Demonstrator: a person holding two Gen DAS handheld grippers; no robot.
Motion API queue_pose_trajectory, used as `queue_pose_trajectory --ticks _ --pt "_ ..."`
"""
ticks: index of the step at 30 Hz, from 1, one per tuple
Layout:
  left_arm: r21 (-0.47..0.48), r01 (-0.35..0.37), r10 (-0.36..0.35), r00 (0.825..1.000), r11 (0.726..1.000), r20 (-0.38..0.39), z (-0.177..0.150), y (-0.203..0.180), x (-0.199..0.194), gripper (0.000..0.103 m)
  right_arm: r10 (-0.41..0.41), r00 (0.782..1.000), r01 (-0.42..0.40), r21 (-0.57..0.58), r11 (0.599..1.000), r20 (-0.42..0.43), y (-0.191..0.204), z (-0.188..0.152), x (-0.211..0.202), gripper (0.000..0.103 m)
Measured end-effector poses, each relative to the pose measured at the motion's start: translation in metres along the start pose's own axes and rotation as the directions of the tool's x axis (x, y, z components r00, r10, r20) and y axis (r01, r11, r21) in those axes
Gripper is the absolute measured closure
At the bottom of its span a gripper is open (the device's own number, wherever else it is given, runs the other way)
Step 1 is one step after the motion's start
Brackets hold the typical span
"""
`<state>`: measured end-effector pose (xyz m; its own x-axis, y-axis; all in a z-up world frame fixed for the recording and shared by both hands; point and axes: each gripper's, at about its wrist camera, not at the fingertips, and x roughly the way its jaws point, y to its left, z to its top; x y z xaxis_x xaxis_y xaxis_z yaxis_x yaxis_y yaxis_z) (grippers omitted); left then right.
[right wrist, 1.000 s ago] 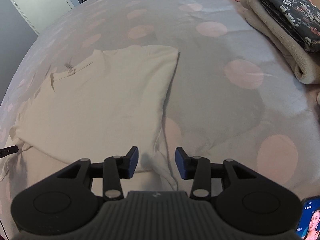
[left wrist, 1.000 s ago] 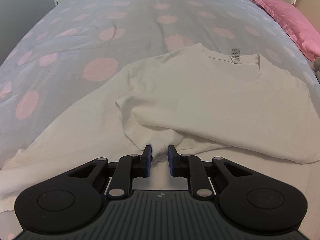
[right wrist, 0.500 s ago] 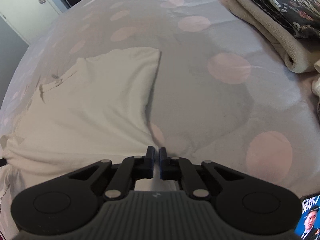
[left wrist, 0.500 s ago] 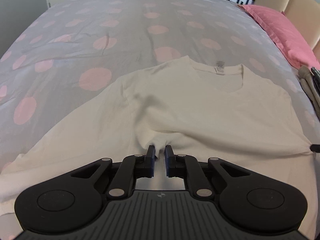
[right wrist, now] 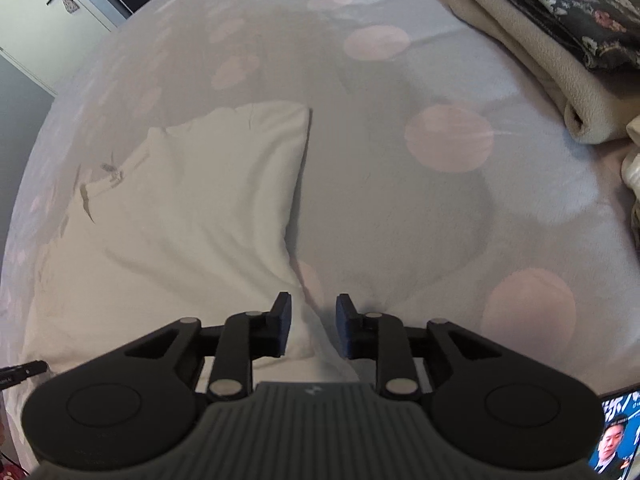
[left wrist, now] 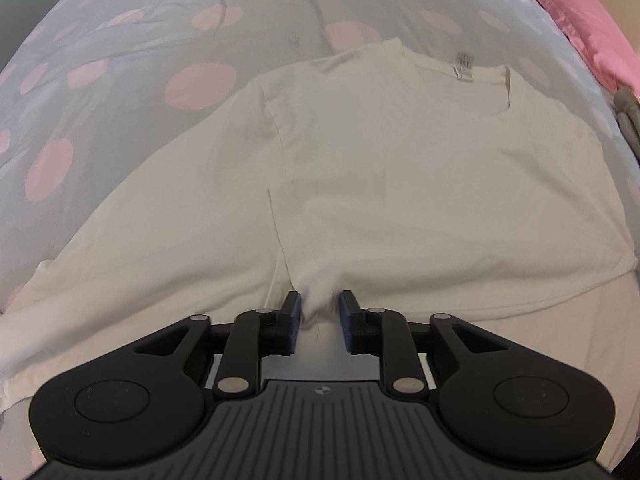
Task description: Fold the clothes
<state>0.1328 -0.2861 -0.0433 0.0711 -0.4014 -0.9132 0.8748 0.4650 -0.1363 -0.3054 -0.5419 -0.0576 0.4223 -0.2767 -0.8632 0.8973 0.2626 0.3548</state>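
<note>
We have the white shirt [left wrist: 420, 184] lying flat on the bed [left wrist: 120, 80], collar away from us. The left tool [left wrist: 319, 312] and right tool [right wrist: 309, 322] both stand released — each straddles a pinched fold of hem, so the fabric can settle smooth.

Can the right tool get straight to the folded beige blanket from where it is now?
Probably yes: the right tool is open, and only bare spotted bedspread lies between it and the folded beige blanket.

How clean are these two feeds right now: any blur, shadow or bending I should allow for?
Left wrist: white shirt soft and slightly blurred, bedspread bowed by the fisheye. Right wrist: sharper, a broad shadow on the bedspread ahead of the right gripper, dark corners.
</note>
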Motion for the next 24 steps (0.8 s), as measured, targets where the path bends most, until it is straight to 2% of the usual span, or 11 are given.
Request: queue_pose_trajectory --ticks 1,3,8,16,24 --pt "-0.003 0.000 0.000 1.000 1.000 0.003 0.000 0.000 0.000 0.069 0.001 1.000 -0.001 0.002 1.000 0.022 0.000 0.006 -0.002 0.074" --pt "-0.008 -0.001 0.001 1.000 1.000 0.010 0.001 0.001 -0.001 0.064 -0.008 0.998 0.008 0.003 1.000 0.058 0.001 0.019 -0.002 0.074" --pt "-0.033 -0.053 0.056 0.995 0.998 0.081 0.011 -0.001 0.005 0.064 -0.001 0.995 -0.001 0.024 1.000 0.103 0.008 0.050 0.012 0.074" --pt "-0.073 -0.092 0.098 0.993 0.993 0.073 0.021 -0.001 0.022 0.064 -0.022 0.992 0.020 0.012 1.000 0.122 0.029 0.093 0.052 0.074" --pt "-0.056 -0.088 0.091 0.994 0.995 0.065 0.022 -0.005 0.025 0.064 -0.034 0.996 0.033 0.014 0.999 0.080 0.035 0.104 0.085 0.074"
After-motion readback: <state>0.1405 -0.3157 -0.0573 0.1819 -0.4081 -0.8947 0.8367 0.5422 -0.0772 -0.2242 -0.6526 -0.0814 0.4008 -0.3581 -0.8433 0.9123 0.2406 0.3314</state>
